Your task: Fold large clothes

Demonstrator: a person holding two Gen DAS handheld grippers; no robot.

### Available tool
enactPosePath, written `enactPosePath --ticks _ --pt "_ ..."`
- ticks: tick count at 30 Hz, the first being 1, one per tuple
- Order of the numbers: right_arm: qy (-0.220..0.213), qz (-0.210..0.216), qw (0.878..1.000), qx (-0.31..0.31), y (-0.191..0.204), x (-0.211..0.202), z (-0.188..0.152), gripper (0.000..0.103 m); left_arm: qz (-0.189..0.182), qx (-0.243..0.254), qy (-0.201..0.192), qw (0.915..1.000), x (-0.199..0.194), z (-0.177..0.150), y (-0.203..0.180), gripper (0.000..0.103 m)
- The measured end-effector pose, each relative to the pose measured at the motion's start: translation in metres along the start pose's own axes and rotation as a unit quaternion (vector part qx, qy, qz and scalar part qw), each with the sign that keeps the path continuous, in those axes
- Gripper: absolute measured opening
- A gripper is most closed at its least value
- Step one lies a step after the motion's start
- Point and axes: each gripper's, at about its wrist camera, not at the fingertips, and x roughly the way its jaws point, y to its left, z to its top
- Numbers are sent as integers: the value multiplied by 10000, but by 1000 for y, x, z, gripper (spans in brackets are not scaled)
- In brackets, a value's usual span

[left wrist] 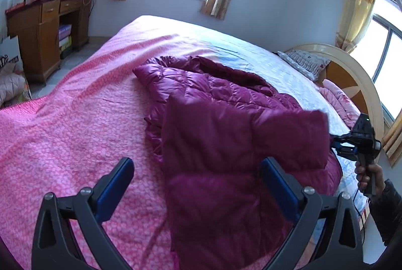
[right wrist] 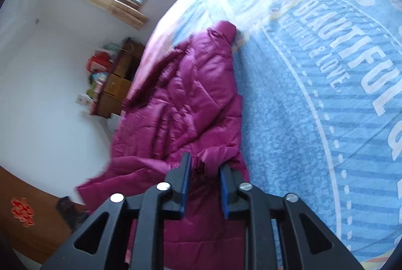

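A large magenta padded jacket (left wrist: 213,144) lies on the bed, partly folded, with one sleeve laid across its body. My left gripper (left wrist: 198,169) hovers over its near part, jaws wide open and nothing pinched. My right gripper (left wrist: 339,144), held by a person's hand (left wrist: 361,173), sits at the cuff end of that sleeve. In the right wrist view the jacket (right wrist: 191,99) stretches away from the right gripper (right wrist: 204,177). A fold of the fabric stands loosely between its narrowly parted pads, and a dark gap shows beside the left pad.
A pink cover (left wrist: 75,131) spreads over the near side of the bed and a blue printed sheet (right wrist: 301,119) over the far side. The pillow (left wrist: 304,64) and cream headboard (left wrist: 351,64) are at the right. A wooden desk (left wrist: 42,26) with clutter stands at the left wall.
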Motion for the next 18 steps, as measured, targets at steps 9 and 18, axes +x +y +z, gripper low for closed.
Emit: enactPosePath --ticks 9,18 --pt "-604 -140 9900 -1270 28 -40 -5 70 -66 -99 289 9995 12 -2 7 103" --pt "290 -1307 9667 -2179 27 28 -17 70 -92 -390 650 9971 28 -2 16 103"
